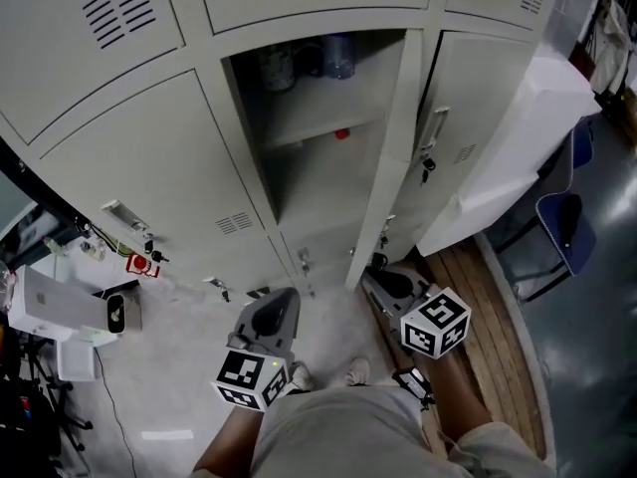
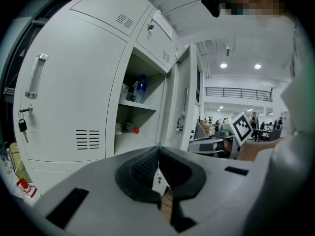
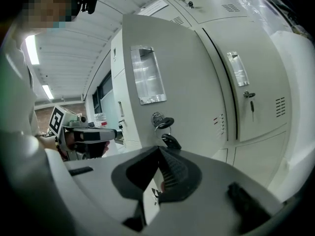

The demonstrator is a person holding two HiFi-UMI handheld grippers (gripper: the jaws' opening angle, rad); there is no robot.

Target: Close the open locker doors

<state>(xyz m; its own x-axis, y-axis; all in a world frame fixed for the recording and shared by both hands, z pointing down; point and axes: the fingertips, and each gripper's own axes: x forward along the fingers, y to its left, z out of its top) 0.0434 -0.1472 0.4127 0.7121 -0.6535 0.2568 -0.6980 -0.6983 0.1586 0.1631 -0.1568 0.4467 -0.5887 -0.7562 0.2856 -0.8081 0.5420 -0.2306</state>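
Obs.: both claws are clenched on nothing. The left claw [image 2: 157, 151] has its tips meeting, and so does the right claw [image 3: 158, 150].

The open locker door [image 3: 172, 82] stands just ahead of the right claw with its outer face toward it. The recessed handle [image 3: 145, 75] is above the tips and slightly left. The keys [image 3: 164, 123] hang in the lock directly above the tips.

From the left claw, the open compartment [image 2: 140, 127] lies ahead, with a bottle [image 2: 141, 88] on its shelf. The door is ahead-right of that claw, nearly edge-on.

Step in hand (judged): swing this door shut.

Method:
- The right claw is already on the outer side, so push with the closed tips flat on the bare panel.
- Push out near the free edge, where the leverage is best.
- Stay below or beside the keys, as they look likely to snag or swing.
- Follow the door's arc instead of pushing straight.
- Hold the left claw back from the frame so the door does not pinch it.

The other doors look shut in the head view, though the lower row is too foreshortened to be sure.
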